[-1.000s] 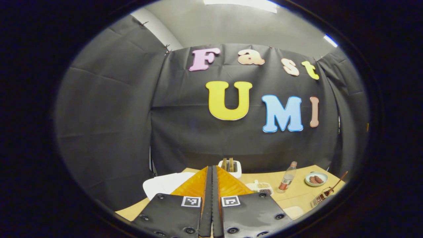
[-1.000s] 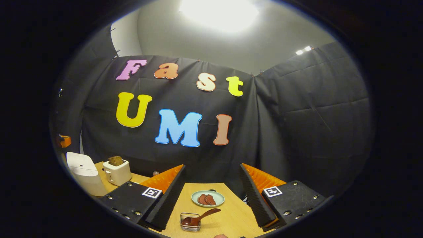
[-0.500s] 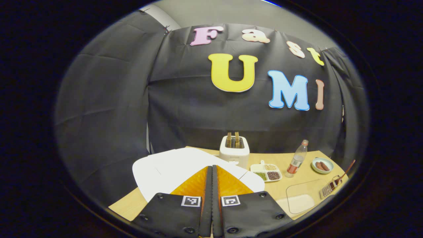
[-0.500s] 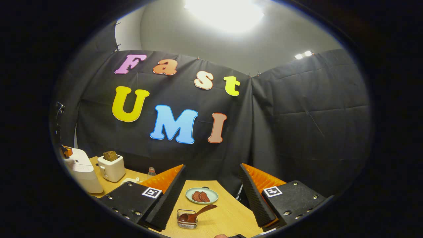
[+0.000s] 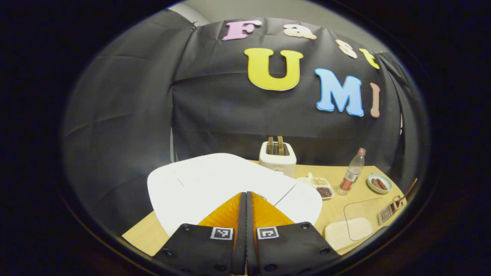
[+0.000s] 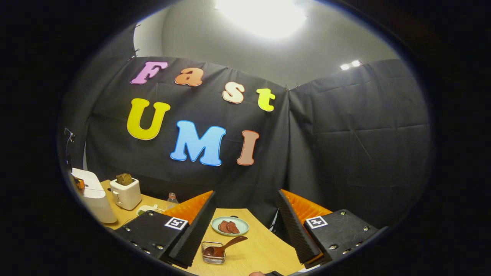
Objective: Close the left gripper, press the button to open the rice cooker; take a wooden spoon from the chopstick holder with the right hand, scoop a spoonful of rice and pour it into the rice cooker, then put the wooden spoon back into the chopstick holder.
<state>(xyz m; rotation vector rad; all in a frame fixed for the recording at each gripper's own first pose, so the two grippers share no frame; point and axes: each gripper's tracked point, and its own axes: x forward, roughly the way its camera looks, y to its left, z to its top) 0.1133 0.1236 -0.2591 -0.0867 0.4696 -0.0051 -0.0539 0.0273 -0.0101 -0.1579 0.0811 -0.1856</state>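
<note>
1. Pressing comes first: you are holding the left gripper [image 5: 245, 199] with its fingers shut flat against each other on nothing, right over the white lid of the rice cooker [image 5: 215, 184]. That closed tip is a blunt, stiff point, good for pushing.
2. You are aiming at a hard, smooth plastic shell. I cannot make out the button itself from the left gripper view, so you are judging its place by the lid seam near the front. A sprung lid will likely pop up, so be ready to lift clear.
3. You are carrying the right gripper [image 6: 245, 214] with its fingers spread wide and empty, above the table [image 6: 261, 249].
4. The wooden spoon [image 6: 224, 247] is lying tilted in the small wire chopstick holder [image 6: 213, 253], bowl down inside, handle leaning out toward the plate [image 6: 230, 226] of meat.
5. You are dealing with something light, rigid and fairly smooth. Take it by the free handle, well above the holder rim, squarely across the shaft.
6. The holder looks light too; it may drag along if you pull sideways.
</note>
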